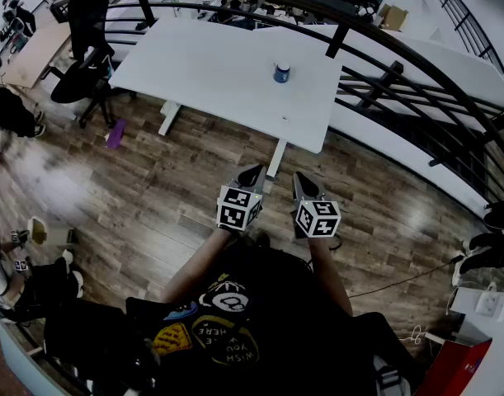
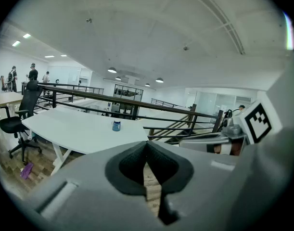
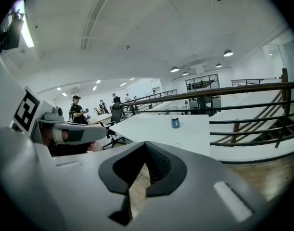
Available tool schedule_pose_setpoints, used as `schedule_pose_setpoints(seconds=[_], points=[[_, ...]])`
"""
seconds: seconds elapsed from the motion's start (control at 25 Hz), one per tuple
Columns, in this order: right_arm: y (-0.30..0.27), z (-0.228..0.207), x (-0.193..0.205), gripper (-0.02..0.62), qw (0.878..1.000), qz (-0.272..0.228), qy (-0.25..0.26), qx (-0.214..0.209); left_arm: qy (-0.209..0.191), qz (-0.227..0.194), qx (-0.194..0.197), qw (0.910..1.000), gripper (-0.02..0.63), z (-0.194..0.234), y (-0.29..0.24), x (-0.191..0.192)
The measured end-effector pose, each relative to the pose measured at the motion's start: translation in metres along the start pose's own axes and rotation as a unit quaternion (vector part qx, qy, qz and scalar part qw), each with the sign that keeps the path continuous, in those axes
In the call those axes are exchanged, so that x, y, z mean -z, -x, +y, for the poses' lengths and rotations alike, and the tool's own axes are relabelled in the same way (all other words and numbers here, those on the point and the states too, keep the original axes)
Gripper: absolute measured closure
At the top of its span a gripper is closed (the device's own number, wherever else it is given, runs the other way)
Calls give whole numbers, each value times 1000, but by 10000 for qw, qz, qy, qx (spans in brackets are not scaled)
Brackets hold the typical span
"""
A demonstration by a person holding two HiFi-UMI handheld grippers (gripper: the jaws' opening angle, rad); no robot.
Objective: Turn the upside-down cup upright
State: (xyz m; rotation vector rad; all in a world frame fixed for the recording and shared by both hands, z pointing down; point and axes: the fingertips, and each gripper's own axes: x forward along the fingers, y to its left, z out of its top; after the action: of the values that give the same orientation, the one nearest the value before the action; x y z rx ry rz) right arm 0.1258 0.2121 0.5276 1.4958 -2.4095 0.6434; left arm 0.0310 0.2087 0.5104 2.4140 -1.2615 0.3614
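A small blue cup (image 1: 281,73) with a pale band stands on the white table (image 1: 210,73), near its far right side; it also shows as the cup (image 2: 116,125) in the left gripper view and the cup (image 3: 175,122) in the right gripper view. Which way up it stands is too small to tell. My left gripper (image 1: 252,175) and right gripper (image 1: 305,186) are held side by side over the wooden floor, well short of the table. Both are shut with nothing between the jaws.
A black curved railing (image 1: 383,73) runs behind and right of the table. A black office chair (image 1: 78,77) stands at the table's left end, a purple object (image 1: 115,134) lies on the floor near it. People stand far off at the left.
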Motion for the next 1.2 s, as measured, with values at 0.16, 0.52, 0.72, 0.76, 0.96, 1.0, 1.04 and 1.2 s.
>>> schedule_pose_setpoints(seconds=[0.16, 0.52, 0.72, 0.76, 0.96, 1.0, 1.04, 1.2], points=[[2, 0, 1, 594, 10000, 16, -22, -15, 3, 2, 10, 10000, 601, -2, 1, 0], [-5, 6, 5, 594, 10000, 60, -61, -9, 49, 17, 7, 10000, 601, 6, 4, 2], [-12, 12, 3, 594, 9998, 20, -199, -46, 83, 19, 0, 10000, 601, 17, 7, 1], [-14, 13, 2, 594, 9998, 22, -204, -48, 94, 13, -2, 10000, 601, 20, 8, 0], [-23, 23, 4, 594, 9994, 97, -347, -5, 136, -29, 27, 9999, 601, 35, 18, -2], [-25, 27, 5, 594, 9992, 116, -387, 13, 146, -48, 34, 9999, 601, 39, 21, -1], [-28, 32, 6, 594, 9991, 127, -407, 26, 162, -55, 38, 9998, 601, 43, 24, -1], [-31, 52, 10, 594, 9992, 128, -367, 2, 246, -49, 82, 9997, 601, 54, 34, 5]])
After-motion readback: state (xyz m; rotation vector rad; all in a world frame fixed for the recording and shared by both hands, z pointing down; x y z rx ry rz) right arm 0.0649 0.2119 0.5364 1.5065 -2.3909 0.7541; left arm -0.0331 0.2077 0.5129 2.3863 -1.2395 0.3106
